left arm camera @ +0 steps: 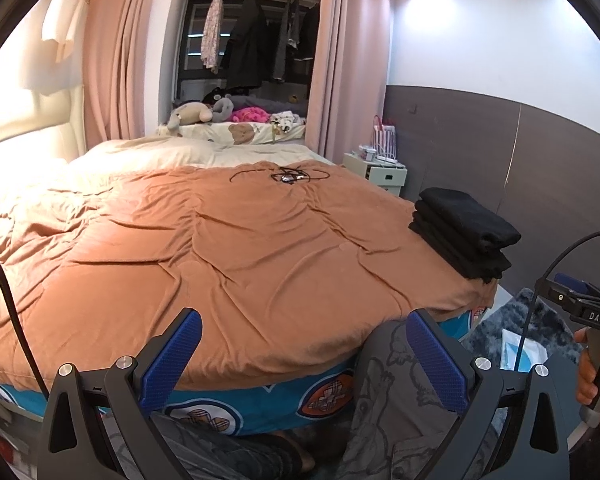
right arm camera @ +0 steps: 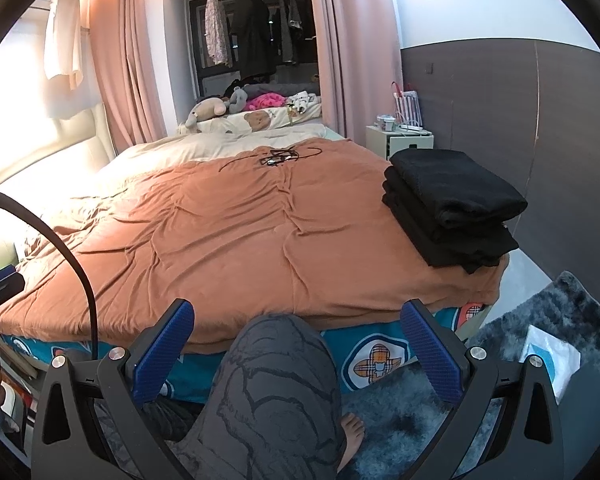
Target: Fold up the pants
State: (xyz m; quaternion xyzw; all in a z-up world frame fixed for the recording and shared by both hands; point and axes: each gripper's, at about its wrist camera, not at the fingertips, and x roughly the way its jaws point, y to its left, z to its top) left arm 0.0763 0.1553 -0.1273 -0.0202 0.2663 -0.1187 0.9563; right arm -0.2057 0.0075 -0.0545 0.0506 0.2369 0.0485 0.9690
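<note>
A stack of folded black pants (left arm camera: 464, 232) lies at the right edge of the bed, on the orange-brown blanket (left arm camera: 220, 248); it also shows in the right wrist view (right arm camera: 452, 208). My left gripper (left arm camera: 300, 344) is open and empty, held in front of the bed's near edge. My right gripper (right arm camera: 296, 336) is open and empty, also before the near edge, left of the stack. The right gripper's body shows at the far right of the left wrist view (left arm camera: 588, 312). No unfolded pants lie on the blanket.
A tangle of black cable (left arm camera: 284, 176) lies at the blanket's far end. The person's leg in grey printed trousers (right arm camera: 276, 392) stands between the right fingers. A white nightstand (right arm camera: 400, 140) stands past the bed. A grey shaggy rug (right arm camera: 540, 340) covers the floor on the right.
</note>
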